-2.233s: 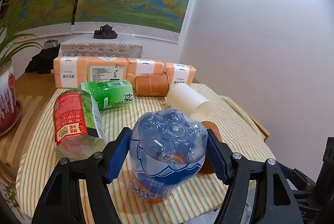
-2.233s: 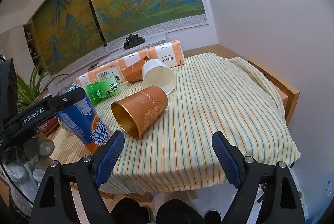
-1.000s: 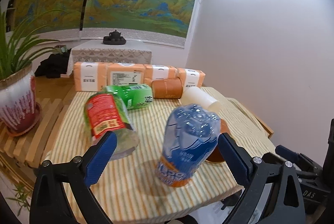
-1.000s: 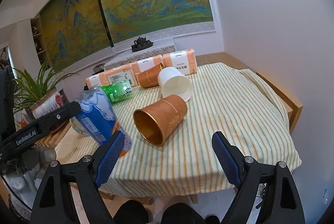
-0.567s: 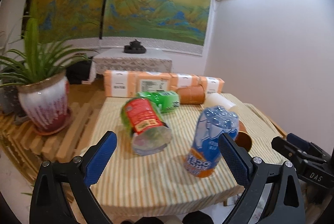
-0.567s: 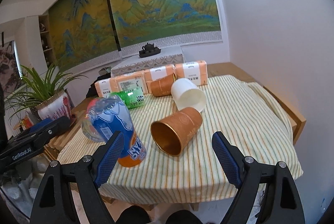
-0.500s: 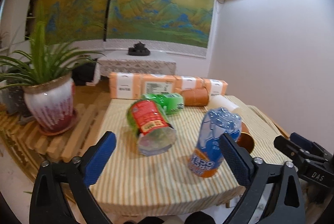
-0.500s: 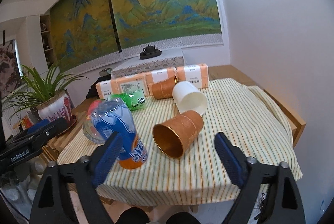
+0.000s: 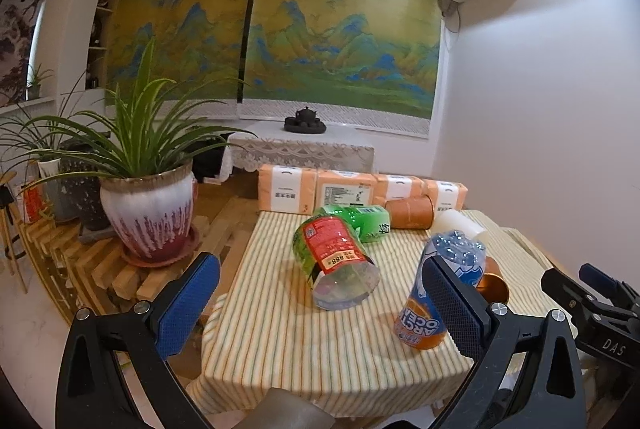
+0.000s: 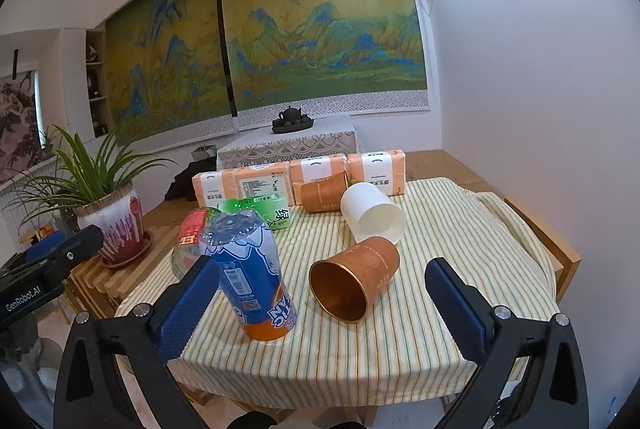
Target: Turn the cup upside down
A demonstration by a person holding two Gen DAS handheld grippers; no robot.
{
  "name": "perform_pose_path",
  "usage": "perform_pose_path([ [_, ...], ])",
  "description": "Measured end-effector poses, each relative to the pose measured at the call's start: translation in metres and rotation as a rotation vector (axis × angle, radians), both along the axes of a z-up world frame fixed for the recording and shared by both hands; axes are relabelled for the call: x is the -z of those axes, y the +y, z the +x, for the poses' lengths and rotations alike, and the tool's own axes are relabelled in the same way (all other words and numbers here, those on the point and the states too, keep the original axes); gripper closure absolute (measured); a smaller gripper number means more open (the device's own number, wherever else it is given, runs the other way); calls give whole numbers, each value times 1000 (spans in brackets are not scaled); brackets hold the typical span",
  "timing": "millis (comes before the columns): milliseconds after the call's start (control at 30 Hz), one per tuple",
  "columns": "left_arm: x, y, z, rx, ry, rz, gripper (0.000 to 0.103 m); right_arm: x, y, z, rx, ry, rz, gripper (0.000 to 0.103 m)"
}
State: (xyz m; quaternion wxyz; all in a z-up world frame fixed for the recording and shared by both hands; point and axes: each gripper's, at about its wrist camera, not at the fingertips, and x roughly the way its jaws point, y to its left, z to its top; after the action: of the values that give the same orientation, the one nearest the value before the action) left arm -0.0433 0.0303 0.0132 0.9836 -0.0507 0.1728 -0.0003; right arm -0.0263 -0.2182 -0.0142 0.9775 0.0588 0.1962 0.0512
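Note:
A clear cut-bottle cup with a blue and orange label (image 10: 250, 269) stands upside down, mouth down, on the striped tablecloth (image 10: 440, 249); in the left wrist view the blue cup (image 9: 456, 257) shows partly behind my right finger pad. My left gripper (image 9: 320, 269) is open and empty, held back from the table's near edge. My right gripper (image 10: 322, 267) is open too, short of the table, with nothing between its fingers. Neither gripper touches the cup.
A brown paper cup (image 10: 356, 277) lies on its side beside the blue one, with a white cup (image 10: 372, 213) and another brown cup (image 10: 324, 193) behind. A red-label cup (image 9: 336, 261) and green-label cup (image 9: 364, 221) lie tipped. Tissue packs (image 10: 300, 173) line the back; a potted plant (image 9: 148, 213) stands left.
My left gripper has opened off the blue cup and drawn back from the table. The right gripper has also backed away. The cup stays standing mouth down.

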Motion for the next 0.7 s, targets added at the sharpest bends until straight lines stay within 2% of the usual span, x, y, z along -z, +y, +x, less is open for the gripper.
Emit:
perform_pose_path([
  [700, 4, -12, 9, 18, 15, 12, 0, 2, -5, -1, 13, 8, 22, 2],
])
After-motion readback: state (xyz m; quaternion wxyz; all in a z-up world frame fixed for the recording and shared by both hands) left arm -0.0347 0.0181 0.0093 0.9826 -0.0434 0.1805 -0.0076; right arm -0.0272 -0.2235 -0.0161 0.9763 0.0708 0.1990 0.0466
